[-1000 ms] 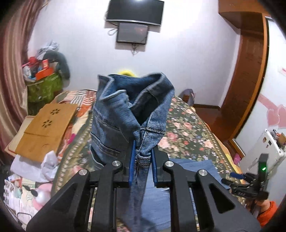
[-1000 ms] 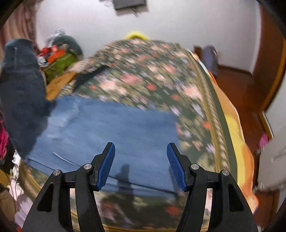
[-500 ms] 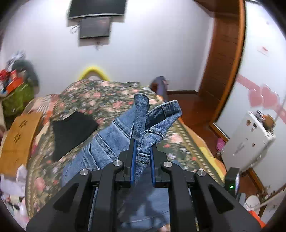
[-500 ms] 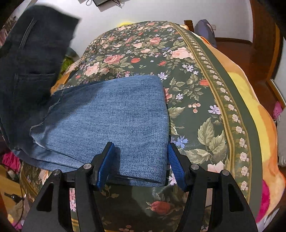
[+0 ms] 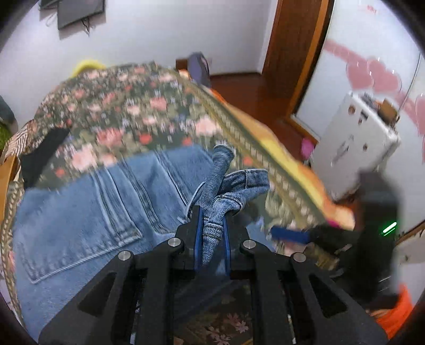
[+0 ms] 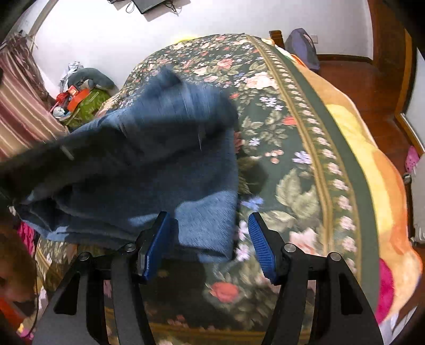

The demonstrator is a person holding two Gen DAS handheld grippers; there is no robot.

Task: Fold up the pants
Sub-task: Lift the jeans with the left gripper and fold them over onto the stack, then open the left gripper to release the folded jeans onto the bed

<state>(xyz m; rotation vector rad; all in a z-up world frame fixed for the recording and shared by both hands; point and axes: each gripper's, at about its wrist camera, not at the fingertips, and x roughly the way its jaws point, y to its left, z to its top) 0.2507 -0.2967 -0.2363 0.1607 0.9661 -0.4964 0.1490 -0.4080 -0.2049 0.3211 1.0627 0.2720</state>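
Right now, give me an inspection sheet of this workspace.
Surface: bed under a dark floral blanket with an orange border.
Job's things: blue denim jeans, part spread flat, waistband end raised.
Clutter: black garment on the blanket; red and green heap beside the bed.
Grippers: left gripper shut on the jeans; right gripper open over their edge.
Cables: wires under the wall screen.
Surroundings: white walls, wooden floor.
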